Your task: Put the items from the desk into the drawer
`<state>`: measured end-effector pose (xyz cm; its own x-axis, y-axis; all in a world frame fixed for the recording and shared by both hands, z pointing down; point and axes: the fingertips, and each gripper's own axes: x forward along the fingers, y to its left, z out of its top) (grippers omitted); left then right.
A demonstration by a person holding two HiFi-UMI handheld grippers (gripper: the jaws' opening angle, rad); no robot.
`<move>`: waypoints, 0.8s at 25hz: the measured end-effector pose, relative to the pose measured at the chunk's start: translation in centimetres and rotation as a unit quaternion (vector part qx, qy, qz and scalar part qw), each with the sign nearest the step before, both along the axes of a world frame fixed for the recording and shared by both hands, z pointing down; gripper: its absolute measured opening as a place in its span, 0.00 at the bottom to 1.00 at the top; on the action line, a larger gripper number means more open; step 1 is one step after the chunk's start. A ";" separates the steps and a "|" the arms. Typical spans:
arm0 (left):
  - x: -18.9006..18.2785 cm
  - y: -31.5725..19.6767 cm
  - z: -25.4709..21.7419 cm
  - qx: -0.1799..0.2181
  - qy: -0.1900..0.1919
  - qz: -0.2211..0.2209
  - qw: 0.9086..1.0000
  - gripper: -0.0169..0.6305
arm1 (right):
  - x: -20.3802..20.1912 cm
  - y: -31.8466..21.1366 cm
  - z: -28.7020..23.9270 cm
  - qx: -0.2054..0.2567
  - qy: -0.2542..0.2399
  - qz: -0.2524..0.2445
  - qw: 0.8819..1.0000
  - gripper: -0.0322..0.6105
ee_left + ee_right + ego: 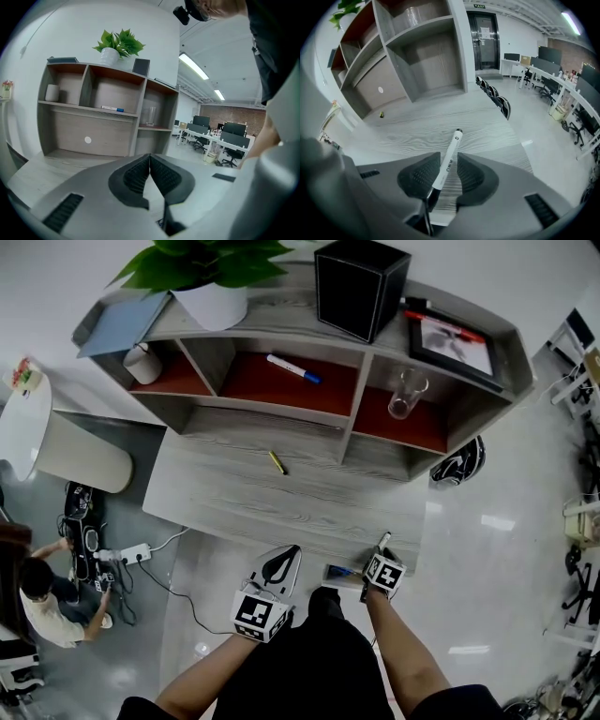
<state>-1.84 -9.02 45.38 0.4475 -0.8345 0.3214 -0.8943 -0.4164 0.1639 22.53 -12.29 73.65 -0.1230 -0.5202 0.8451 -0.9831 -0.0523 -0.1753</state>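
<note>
My right gripper point(383, 549) hangs at the desk's near edge, shut on a white marker point(449, 159) with a dark cap that sticks out past its fingertips point(465, 174). Just left of it, below the edge of the desk point(234, 493), a drawer point(339, 572) stands slightly pulled out with something blue inside. My left gripper point(289, 554) is beside the drawer, shut and empty, with the pads point(159, 174) meeting at their tips. A small yellow item point(277, 462) lies on the desk's middle. In the shelf's middle compartment rests a blue-capped marker point(293, 368).
The shelf unit point(347, 427) at the desk's back holds a glass point(408, 393) at the right and a white cup point(142, 364) at the left. On top stand a plant point(202, 268), a black box point(361, 287) and a picture frame point(455, 343) with a red pen point(445, 324). A person point(47, 601) crouches at the lower left.
</note>
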 end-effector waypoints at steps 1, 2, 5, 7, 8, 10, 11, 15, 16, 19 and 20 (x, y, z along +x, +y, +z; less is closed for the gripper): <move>0.0 0.0 0.0 0.000 0.000 -0.001 1.000 0.05 | -0.2 0.0 0.2 -0.003 0.000 -0.003 1.000 0.22; 0.0 0.0 0.1 -0.001 0.000 -0.001 1.000 0.05 | -0.4 -0.1 0.4 -0.006 0.000 -0.005 1.000 0.22; -0.2 0.1 0.2 -0.005 0.001 0.000 1.000 0.05 | -0.6 0.0 0.7 -0.009 0.010 -0.013 1.000 0.22; -0.4 0.2 0.3 -0.006 0.000 0.002 1.000 0.05 | -0.6 -0.1 0.8 -0.010 0.010 -0.012 1.000 0.22; -0.5 0.2 0.4 -0.005 0.000 0.003 1.000 0.05 | -0.5 -0.1 0.8 -0.011 0.007 -0.010 1.000 0.22; -0.8 0.4 0.4 -0.005 0.000 0.005 1.000 0.05 | -0.4 -0.1 0.9 -0.016 -0.001 -0.007 1.000 0.22; -1.0 0.5 0.4 -0.006 0.001 0.007 1.000 0.05 | -0.3 -0.1 0.9 -0.018 -0.003 -0.007 1.000 0.21; -1.5 1.2 0.2 -0.006 0.005 0.015 1.000 0.05 | -0.3 0.3 0.1 -0.008 0.001 -0.025 1.000 0.17; -1.8 1.5 0.1 -0.005 0.006 0.017 1.000 0.05 | -0.7 0.4 -0.2 -0.003 0.002 -0.032 0.999 0.17; -2.7 2.1 -0.2 -0.001 0.014 0.018 1.000 0.05 | -1.9 0.9 -1.5 0.018 0.002 -0.051 0.999 0.17; -3.0 2.3 -0.3 0.002 0.018 0.017 1.000 0.05 | -2.2 1.2 -2.1 0.026 0.003 -0.058 0.998 0.17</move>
<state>-4.81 -6.75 45.08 0.4874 -0.8192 0.3021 -0.8729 -0.4477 0.1941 20.29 -11.10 71.59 -0.1800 -0.5451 0.8188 -0.9831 0.0714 -0.1686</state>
